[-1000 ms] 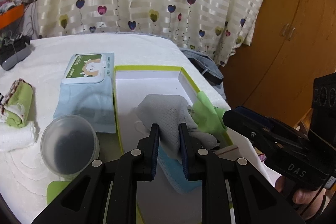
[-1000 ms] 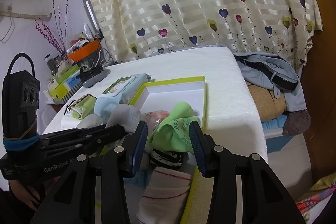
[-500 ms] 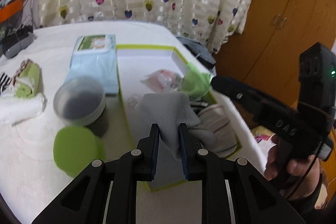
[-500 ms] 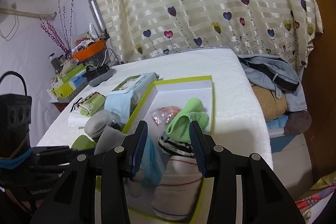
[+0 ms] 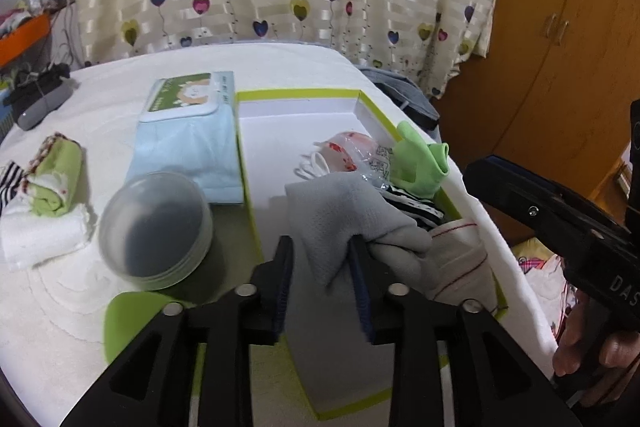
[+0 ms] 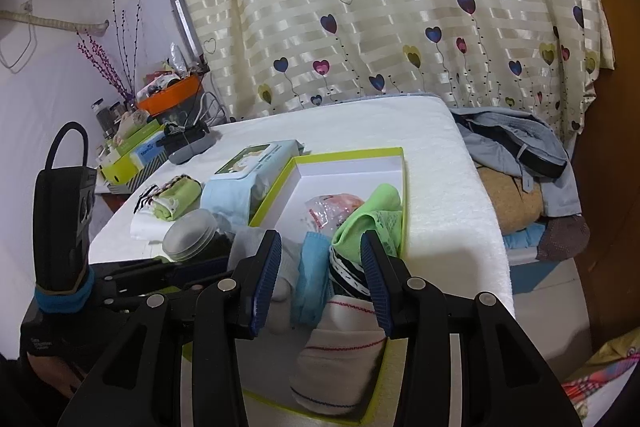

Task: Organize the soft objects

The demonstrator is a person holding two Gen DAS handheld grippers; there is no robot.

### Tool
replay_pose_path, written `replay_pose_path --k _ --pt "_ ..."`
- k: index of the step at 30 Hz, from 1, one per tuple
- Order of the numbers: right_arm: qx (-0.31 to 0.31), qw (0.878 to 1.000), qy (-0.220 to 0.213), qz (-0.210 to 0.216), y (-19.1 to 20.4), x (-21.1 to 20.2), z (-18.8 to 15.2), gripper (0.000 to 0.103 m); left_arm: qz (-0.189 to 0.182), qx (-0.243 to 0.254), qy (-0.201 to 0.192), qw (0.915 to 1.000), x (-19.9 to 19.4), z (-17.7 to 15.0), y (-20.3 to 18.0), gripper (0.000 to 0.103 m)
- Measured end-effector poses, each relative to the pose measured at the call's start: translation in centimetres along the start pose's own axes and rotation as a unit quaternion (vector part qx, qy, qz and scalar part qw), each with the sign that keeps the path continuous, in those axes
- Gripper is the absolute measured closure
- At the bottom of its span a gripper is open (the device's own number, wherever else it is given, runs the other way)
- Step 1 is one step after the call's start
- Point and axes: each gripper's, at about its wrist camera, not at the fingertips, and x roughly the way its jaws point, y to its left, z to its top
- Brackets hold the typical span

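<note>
A white box with a lime-green rim (image 5: 296,93) lies on the bed. It holds a green sock (image 5: 420,163), a pink plastic packet (image 5: 348,151), a black-and-white striped sock (image 5: 412,203) and a white sock with a red stripe (image 5: 460,251). My left gripper (image 5: 322,279) hangs over the box's near end and its jaws are opening. A grey cloth (image 5: 348,219) sags between them, leaning on the right finger and clear of the left pad. My right gripper (image 6: 320,267) is open above a blue cloth (image 6: 312,275) and the striped sock (image 6: 348,275), pinching nothing.
Left of the box lie a pale blue wet-wipes pack (image 5: 188,131), a clear round container (image 5: 156,227), a green lid (image 5: 132,319) and rolled green cloths on a white towel (image 5: 56,179). Piled clothes (image 6: 520,163) sit past the bed's right edge, beside a wooden wardrobe (image 5: 560,27).
My left jaws were pinched on the grey cloth and have now spread off it. The right gripper has drawn back from the green sock, its jaws at the same width.
</note>
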Motion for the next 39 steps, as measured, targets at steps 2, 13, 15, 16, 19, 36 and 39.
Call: replay_pose_path --k 2,13,15,16,19,36,39 --pt "-0.001 1.000 -0.001 0.000 0.2 -0.1 0.1 0.060 -0.004 -0.001 -0.010 0.9999 -0.9 -0.2 0.1 0.066" --pt "-0.025 1.000 -0.007 -0.006 2.9 -1.9 0.0 0.060 -0.017 -0.002 -0.040 0.9990 -5.0 -1.5 0.2 0.065" --pt "-0.029 0.999 -0.007 -0.010 3.6 -2.5 -0.1 0.060 -0.018 -0.002 -0.047 0.9987 -5.7 -1.8 0.2 0.065" --pt "-0.032 0.999 -0.008 -0.011 3.9 -2.8 -0.2 0.060 -0.019 -0.002 -0.050 0.9986 -6.1 -2.0 0.3 0.065" --pt "-0.041 0.999 -0.011 -0.015 5.1 -3.7 -0.5 0.060 -0.020 -0.007 -0.061 0.9979 -7.5 -2.6 0.6 0.065" --pt "-0.088 0.996 -0.001 -0.004 12.0 -5.0 -3.1 0.052 0.025 -0.051 -0.107 0.9926 -14.0 -6.2 4.9 0.065" --pt "-0.099 0.995 0.006 0.001 13.1 -4.9 -3.4 0.052 0.031 -0.060 -0.111 0.9915 -14.5 -6.7 5.6 0.065"
